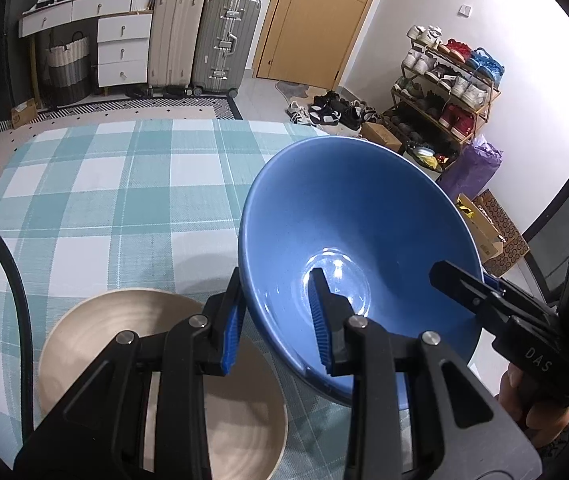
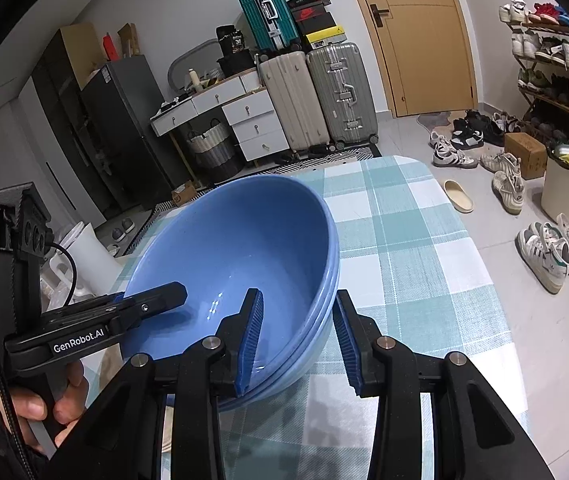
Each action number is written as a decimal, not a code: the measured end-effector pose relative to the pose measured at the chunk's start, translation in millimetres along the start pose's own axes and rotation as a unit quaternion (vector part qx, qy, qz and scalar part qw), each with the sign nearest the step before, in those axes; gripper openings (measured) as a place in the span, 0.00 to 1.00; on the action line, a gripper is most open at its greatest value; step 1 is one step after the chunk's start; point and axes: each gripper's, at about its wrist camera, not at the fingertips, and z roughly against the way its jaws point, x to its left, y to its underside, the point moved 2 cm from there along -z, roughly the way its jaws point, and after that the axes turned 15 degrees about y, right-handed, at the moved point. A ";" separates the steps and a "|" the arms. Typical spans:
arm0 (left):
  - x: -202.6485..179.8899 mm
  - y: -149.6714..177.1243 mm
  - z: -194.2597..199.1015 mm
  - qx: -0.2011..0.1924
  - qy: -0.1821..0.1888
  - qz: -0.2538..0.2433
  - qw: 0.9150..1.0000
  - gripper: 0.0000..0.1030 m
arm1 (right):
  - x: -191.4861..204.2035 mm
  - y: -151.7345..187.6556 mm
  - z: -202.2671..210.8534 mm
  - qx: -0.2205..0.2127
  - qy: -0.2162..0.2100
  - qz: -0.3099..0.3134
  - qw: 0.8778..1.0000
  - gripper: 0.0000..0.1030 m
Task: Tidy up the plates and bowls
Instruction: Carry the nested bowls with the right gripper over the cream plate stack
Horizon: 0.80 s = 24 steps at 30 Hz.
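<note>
both grippers, left gripper (image 1: 278,324) and right gripper (image 2: 297,340), are clamping opposite rims of stacked blue bowls (image 2: 236,256), which are likely heavy, glossy-slick and breakable.

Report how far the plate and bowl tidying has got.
Done: the blue bowls look nested; stacked rims show in the right view. In hand: the left tool and right tool each clamp that stack's rim, tilted above the checked tablecloth. Left: setting it down; the beige plate lies alone.
</note>
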 end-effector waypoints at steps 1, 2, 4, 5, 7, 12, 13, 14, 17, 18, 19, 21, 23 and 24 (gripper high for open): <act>-1.9 0.3 4.0 -0.002 0.000 -0.001 1.000 0.27 | 1.2 -0.2 2.2 -0.002 -0.001 0.001 1.000 0.37; -3.4 1.0 8.4 -0.005 -0.001 -0.003 1.000 0.27 | 2.7 -0.1 4.8 -0.003 -0.001 0.002 1.000 0.37; -6.3 2.4 16.7 -0.010 -0.003 -0.005 1.000 0.27 | 6.3 -0.5 11.2 -0.008 -0.002 0.004 1.000 0.37; -7.5 3.1 20.7 -0.012 -0.003 -0.006 1.000 0.27 | 7.7 -1.0 14.0 -0.010 -0.002 0.006 1.000 0.37; -9.9 4.3 28.0 -0.016 -0.004 -0.007 1.000 0.27 | 11.3 -0.9 18.9 -0.013 -0.003 0.008 1.000 0.37; -16.3 7.0 45.3 -0.023 -0.008 -0.013 1.000 0.27 | 18.8 1.0 31.4 -0.017 -0.007 0.011 1.000 0.37; -17.9 8.0 49.4 -0.025 -0.009 -0.014 1.000 0.27 | 19.6 1.4 33.6 -0.018 -0.008 0.011 1.000 0.37; -18.9 9.2 53.5 -0.027 -0.009 -0.014 0.999 0.27 | 20.8 1.9 35.2 -0.018 -0.008 0.012 1.000 0.37; -19.6 11.6 62.3 -0.030 -0.009 -0.013 0.999 0.27 | 26.1 3.4 40.7 -0.020 -0.009 0.015 1.000 0.37; -19.4 12.9 65.7 -0.031 -0.009 -0.013 0.999 0.27 | 28.1 4.1 42.6 -0.021 -0.009 0.016 1.000 0.37; -18.3 12.6 66.6 -0.032 -0.010 -0.012 0.999 0.27 | 30.6 4.1 44.4 -0.022 -0.009 0.018 1.000 0.37; -17.5 14.9 72.9 -0.035 -0.010 -0.011 0.999 0.27 | 34.7 4.1 47.2 -0.023 -0.010 0.020 0.999 0.37; -15.6 16.5 78.2 -0.038 -0.011 -0.010 0.999 0.27 | 39.0 4.2 49.2 -0.023 -0.011 0.023 0.999 0.37; -14.8 16.9 80.2 -0.039 -0.012 -0.009 0.999 0.27 | 40.5 3.9 49.2 -0.024 -0.012 0.025 0.999 0.37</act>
